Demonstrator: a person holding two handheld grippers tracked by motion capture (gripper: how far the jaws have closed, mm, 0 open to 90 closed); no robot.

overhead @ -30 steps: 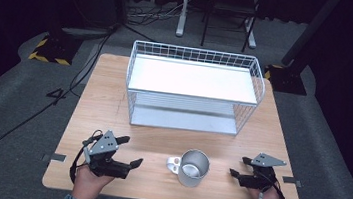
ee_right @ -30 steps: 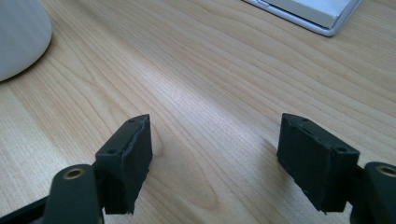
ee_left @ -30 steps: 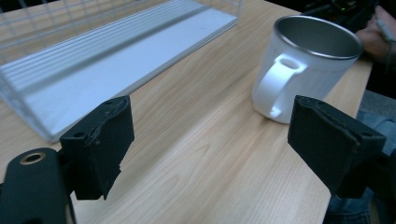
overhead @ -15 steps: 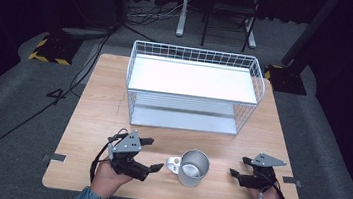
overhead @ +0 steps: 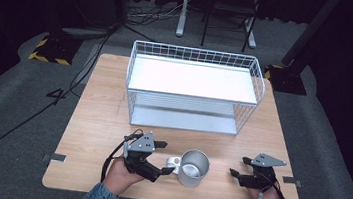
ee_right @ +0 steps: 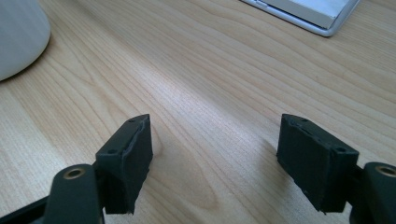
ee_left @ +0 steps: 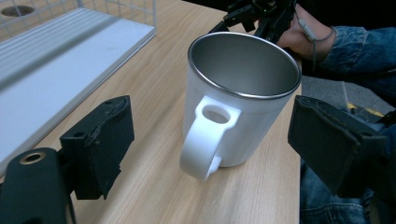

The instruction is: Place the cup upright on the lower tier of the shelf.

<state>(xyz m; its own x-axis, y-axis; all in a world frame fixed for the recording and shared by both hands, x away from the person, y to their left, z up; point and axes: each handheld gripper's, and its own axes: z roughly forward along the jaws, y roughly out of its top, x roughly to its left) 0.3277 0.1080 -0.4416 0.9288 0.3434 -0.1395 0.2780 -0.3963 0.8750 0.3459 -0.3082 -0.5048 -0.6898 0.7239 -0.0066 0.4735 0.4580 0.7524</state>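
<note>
- One mug [overhead: 193, 168] stands upright on the wooden table [overhead: 101, 121], near the front edge and between the two hands. It is white outside and steel inside, and looks empty. Its handle [ee_left: 205, 136] points toward the left gripper.
- The left gripper [overhead: 164, 157] sits just beside that handle with its jaws spread wide. One jaw is on each side of the handle and neither touches it. It holds nothing.
- The right gripper [overhead: 240, 167] rests low over bare wood, well apart from the mug. Its jaws are wide open too and have hold of nothing.
- Behind the mug is one white wire rack [overhead: 193, 89] with two shelves, both bare as far as I can see.
- My worry is that closing on the handle alone gives a narrow, smooth grip. The mug could swing or twist on lifting.
- If the jaws come in off-centre, one could nudge the mug's wall first. That might push it toward the table's front edge or tip it.
- Count: one mug, one rack, two grippers, one table.
</note>
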